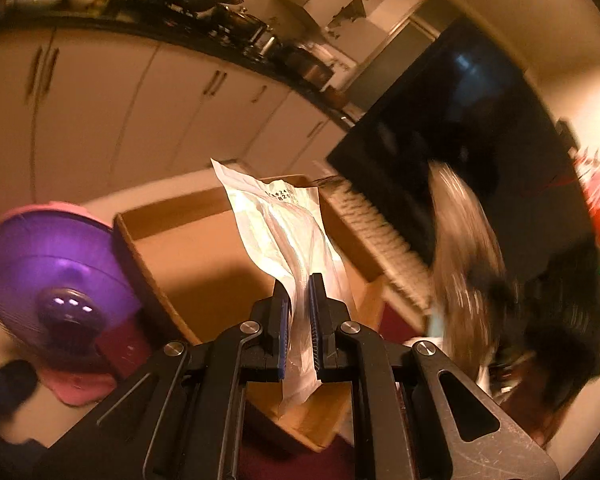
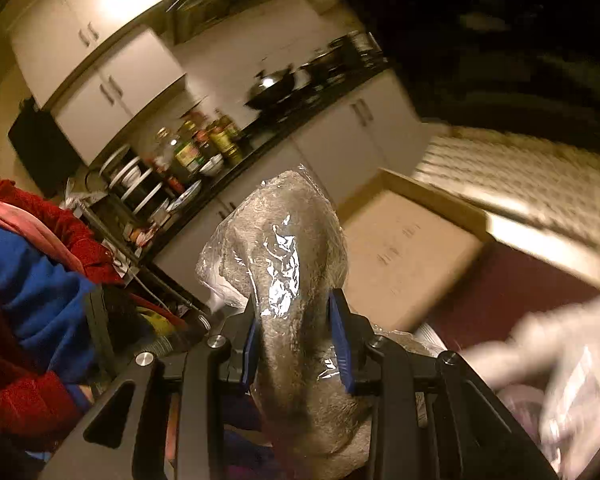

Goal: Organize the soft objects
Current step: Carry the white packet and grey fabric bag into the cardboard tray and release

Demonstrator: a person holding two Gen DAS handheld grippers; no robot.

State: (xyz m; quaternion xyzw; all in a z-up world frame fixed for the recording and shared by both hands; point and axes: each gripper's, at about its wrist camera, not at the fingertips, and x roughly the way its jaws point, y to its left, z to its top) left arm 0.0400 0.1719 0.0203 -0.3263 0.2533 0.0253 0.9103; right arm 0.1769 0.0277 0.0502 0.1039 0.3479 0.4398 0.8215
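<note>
1. A white plastic packet point(image 1: 284, 240) is pinched in the left gripper point(image 1: 299, 316), its jaws narrowed on it, above the cardboard box point(image 1: 188, 256).
2. A grey cloth in clear wrap point(image 2: 288, 280) is clamped in the right gripper point(image 2: 296, 344).
3. A purple bowl point(image 1: 48, 264) at 9 o'clock is seen only in the left view; red and blue fabric point(image 2: 32, 292) only in the right.

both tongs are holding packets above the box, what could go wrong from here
1. The left tongs pinch the thin white plastic packet only near its lower part; most of it stands free above, so it may flop or slip out.
2. The right tongs squeeze a bulky grey fabric bundle in crinkly clear wrap; that slick film could slide between the pads.
3. The open brown cardboard box sits close beside a purple plastic bowl, so a careless drop might miss.
</note>
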